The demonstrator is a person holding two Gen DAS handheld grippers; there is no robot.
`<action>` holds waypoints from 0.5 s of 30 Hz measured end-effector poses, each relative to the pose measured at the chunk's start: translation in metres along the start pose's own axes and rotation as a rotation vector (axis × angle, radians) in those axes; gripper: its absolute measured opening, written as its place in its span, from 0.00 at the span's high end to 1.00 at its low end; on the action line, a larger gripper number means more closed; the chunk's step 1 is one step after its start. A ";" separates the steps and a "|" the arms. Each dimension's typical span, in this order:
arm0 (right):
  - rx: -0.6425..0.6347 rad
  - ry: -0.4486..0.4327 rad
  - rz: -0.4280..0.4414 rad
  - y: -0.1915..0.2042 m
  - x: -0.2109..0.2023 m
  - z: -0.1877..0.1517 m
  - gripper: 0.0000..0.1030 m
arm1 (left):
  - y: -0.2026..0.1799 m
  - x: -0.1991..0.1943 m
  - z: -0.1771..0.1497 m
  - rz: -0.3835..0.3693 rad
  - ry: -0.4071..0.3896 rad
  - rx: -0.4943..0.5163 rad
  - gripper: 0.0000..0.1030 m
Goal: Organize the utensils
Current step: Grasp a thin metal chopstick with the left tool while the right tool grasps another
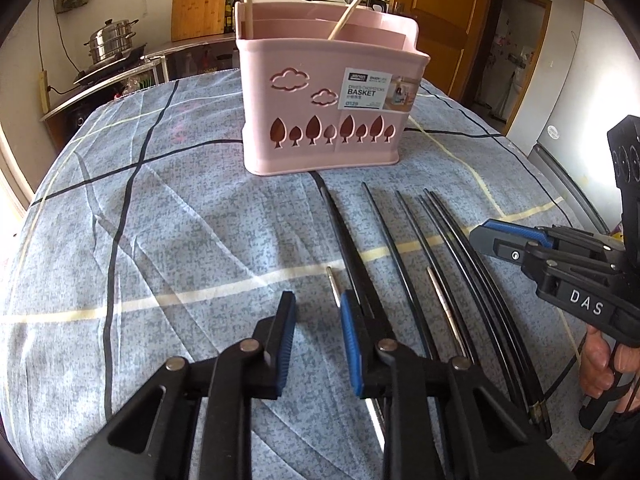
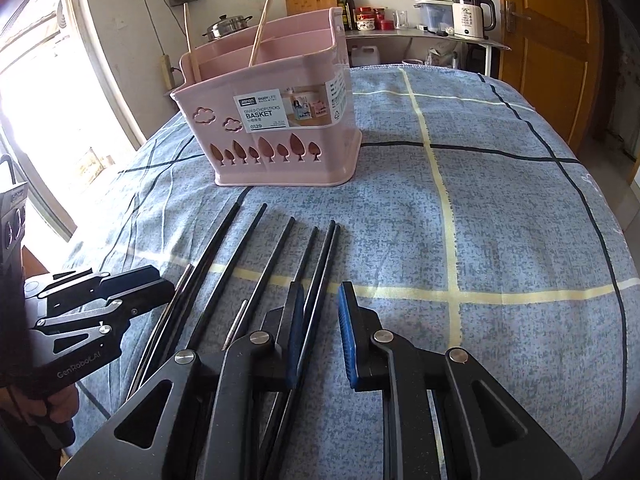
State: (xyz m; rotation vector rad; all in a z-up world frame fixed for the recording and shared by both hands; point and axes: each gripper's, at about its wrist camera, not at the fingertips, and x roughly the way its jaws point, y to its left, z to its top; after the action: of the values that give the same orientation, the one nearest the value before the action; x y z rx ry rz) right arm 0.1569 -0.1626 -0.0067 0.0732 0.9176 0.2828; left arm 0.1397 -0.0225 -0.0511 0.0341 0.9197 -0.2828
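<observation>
A pink chopstick basket (image 1: 328, 136) (image 2: 280, 152) stands on the blue checked cloth with two wooden chopsticks (image 1: 354, 6) (image 2: 264, 16) upright in it. In front of it lie several black chopsticks (image 1: 452, 240) (image 2: 276, 256) side by side, along with silver-tipped ones (image 1: 333, 286) (image 2: 236, 324). My left gripper (image 1: 318, 320) hovers low at the left end of the row, open, its right finger beside a black chopstick and the silver tip showing in the gap. My right gripper (image 2: 320, 308) is open at the right end, where a black pair runs along its left pad.
The cloth-covered table (image 1: 180, 220) curves away to edges on all sides. Behind it are a steel pot (image 1: 112, 40), a cutting board (image 1: 199, 4), a white kettle (image 2: 472, 20) on a shelf and a wooden door (image 2: 548, 52). A hand (image 1: 600, 364) holds the right gripper's handle.
</observation>
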 end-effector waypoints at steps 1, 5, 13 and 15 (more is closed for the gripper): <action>-0.003 -0.001 0.006 0.002 -0.001 -0.001 0.84 | -0.001 0.000 0.000 -0.002 0.000 0.000 0.76; -0.017 -0.002 0.040 0.012 -0.003 -0.002 0.86 | -0.003 0.001 0.001 -0.005 -0.001 0.000 0.76; -0.027 0.015 0.074 0.024 0.004 -0.003 0.86 | 0.002 0.000 0.000 -0.026 -0.009 -0.026 0.76; -0.024 0.015 0.085 0.026 0.006 -0.001 0.86 | 0.002 0.001 0.000 -0.022 -0.007 -0.022 0.76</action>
State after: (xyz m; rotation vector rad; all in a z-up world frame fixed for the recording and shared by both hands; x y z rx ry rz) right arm 0.1536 -0.1361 -0.0071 0.0879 0.9272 0.3735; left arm 0.1401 -0.0210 -0.0518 0.0024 0.9166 -0.2931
